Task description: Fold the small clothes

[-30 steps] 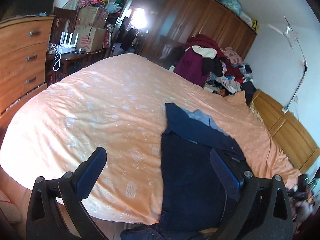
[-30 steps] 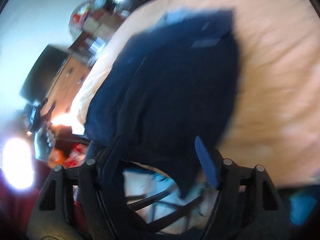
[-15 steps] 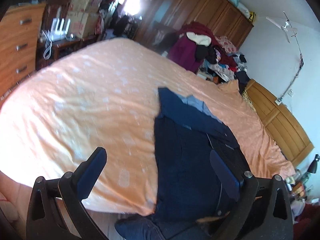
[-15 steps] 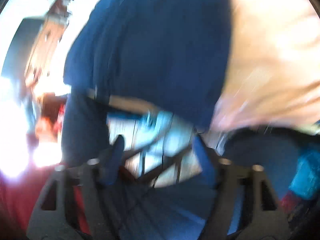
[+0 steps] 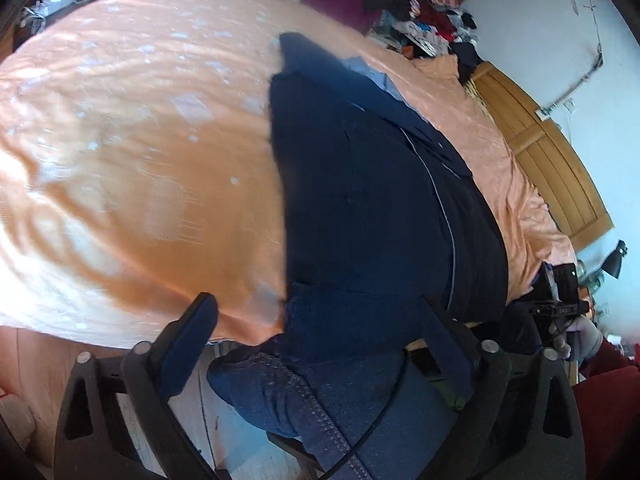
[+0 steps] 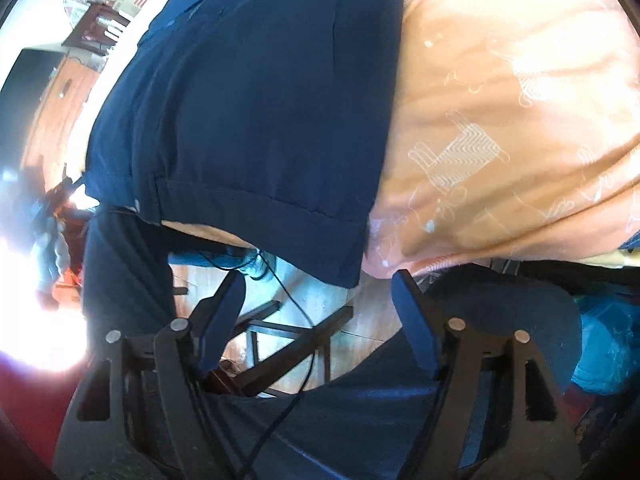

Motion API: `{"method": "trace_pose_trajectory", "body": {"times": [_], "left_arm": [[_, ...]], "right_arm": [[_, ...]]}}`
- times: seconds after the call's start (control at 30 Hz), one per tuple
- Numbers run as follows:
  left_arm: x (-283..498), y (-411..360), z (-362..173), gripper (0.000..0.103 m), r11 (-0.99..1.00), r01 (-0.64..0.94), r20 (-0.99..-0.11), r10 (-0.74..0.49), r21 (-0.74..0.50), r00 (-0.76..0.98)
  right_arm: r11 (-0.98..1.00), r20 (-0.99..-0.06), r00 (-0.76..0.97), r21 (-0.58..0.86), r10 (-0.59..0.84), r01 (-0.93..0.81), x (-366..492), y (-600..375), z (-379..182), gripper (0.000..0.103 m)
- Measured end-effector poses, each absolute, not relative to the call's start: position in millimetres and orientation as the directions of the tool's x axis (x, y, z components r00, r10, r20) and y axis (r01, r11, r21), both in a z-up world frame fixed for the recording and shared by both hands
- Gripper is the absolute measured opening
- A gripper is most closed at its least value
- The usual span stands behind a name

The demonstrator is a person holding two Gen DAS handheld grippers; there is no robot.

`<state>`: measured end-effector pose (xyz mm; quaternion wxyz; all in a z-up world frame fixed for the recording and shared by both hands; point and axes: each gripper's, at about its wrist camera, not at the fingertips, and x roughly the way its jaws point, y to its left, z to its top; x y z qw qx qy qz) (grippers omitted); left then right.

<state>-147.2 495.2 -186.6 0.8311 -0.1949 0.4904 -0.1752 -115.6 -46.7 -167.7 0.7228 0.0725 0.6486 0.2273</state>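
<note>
Navy garment (image 5: 372, 200) lies lengthwise on the orange bedspread (image 5: 132, 152), hem end hanging over the near edge of the bed by the person's jeans-clad leg (image 5: 304, 392). Looks roughly flattened; I can't make out any finished fold, so I'd say the folding is barely started. Left gripper (image 5: 320, 344) spread wide, empty, hovering at the hem. Right gripper (image 6: 316, 320) also spread, empty, just below the hanging hem (image 6: 280, 216). Left to do, by my read: grab the hem corners, fold, square up.
</note>
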Motion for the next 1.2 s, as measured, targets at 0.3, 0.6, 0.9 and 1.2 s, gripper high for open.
{"method": "trace_pose_trajectory", "body": {"times": [0.3,0.6,0.9,1.2], "left_arm": [[-136.1,472.0,-202.7,0.072,0.85,0.141,-0.76,-0.519,-0.508,0.392],[-136.2,479.2,-207.1,0.069,0.834,0.125,-0.745,-0.539,-0.537,0.394],[-142.9,503.3,-195.5,0.015,0.654,0.074,-0.56,-0.695,-0.753,0.452],[-103.4,517.0,-99.2,0.013,0.475,0.23,-0.261,-0.757,-0.849,0.599]], "right_arm": [[0.903,-0.924,0.052,0.355,0.378,-0.243,-112.4,-39.1,-184.1,0.07],[0.884,-0.906,0.004,0.412,0.423,-0.223,-100.1,-30.3,-202.8,0.062],[0.785,-0.775,0.142,0.586,0.616,-0.202,-109.8,-47.1,-142.6,0.011],[0.658,-0.554,0.396,0.726,0.732,-0.201,-70.0,-91.8,-50.2,0.011]]}}
